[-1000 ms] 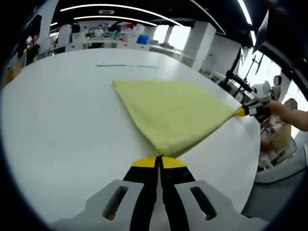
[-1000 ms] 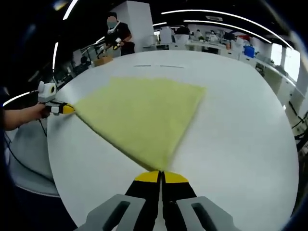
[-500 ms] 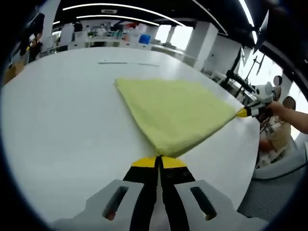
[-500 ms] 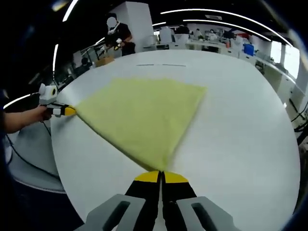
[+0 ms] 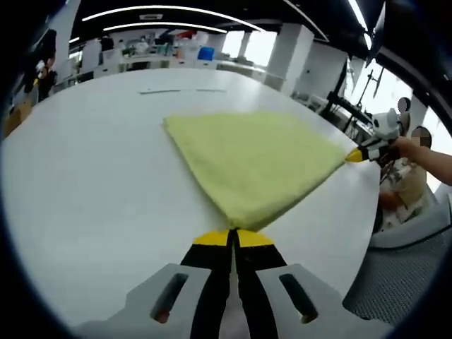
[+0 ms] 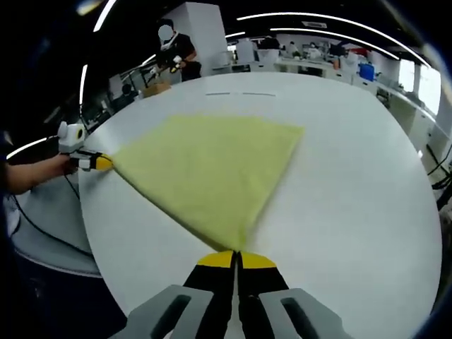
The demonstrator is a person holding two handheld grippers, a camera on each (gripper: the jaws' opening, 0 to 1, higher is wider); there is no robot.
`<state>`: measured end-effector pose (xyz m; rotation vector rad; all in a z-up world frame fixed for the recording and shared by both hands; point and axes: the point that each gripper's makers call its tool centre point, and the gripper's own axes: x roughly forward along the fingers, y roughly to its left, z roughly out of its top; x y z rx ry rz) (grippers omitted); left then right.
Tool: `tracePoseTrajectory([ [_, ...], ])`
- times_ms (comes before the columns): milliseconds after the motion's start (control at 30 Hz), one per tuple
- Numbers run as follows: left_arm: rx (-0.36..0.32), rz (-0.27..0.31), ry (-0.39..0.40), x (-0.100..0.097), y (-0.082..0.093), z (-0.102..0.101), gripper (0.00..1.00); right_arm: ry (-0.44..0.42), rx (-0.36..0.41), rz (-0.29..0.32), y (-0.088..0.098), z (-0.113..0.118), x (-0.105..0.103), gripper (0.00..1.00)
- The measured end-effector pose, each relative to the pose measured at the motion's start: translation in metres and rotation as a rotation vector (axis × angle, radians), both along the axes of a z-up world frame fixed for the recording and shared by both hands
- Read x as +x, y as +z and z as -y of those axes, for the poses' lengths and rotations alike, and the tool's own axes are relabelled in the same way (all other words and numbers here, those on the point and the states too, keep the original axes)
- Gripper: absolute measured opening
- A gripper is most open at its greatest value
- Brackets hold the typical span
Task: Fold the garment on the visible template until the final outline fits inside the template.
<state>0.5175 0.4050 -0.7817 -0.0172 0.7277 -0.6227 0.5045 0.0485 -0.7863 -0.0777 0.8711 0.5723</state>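
Currently we list: yellow garment (image 5: 258,166) spread on white table (image 5: 92,205), stretched between us. Left claw (image 5: 233,236) clamped on one corner, right claw (image 6: 235,259) clamped on another. Risk: uneven pulling could skew the fold.

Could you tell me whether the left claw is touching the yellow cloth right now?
Touching. In the left gripper view, the left claw is shut on a corner of the yellow cloth, with the fabric running straight into its closed tips.
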Motion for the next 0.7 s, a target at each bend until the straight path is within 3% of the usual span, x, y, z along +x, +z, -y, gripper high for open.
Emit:
tracePoseTrajectory([
  [333,0.008,0.012,0.002,0.001,0.004,0.0,0.0,-0.008,-0.002,0.02,0.001,-0.001,0.001,0.0],
  [533,-0.019,0.02,-0.012,0.001,0.01,0.005,0.13,-0.035,0.028,0.04,0.007,-0.001,0.003,0.0],
  [700,-0.029,0.043,-0.019,0.003,0.016,0.008,0.28,-0.037,0.055,0.079,0.017,-0.004,0.007,0.23],
])
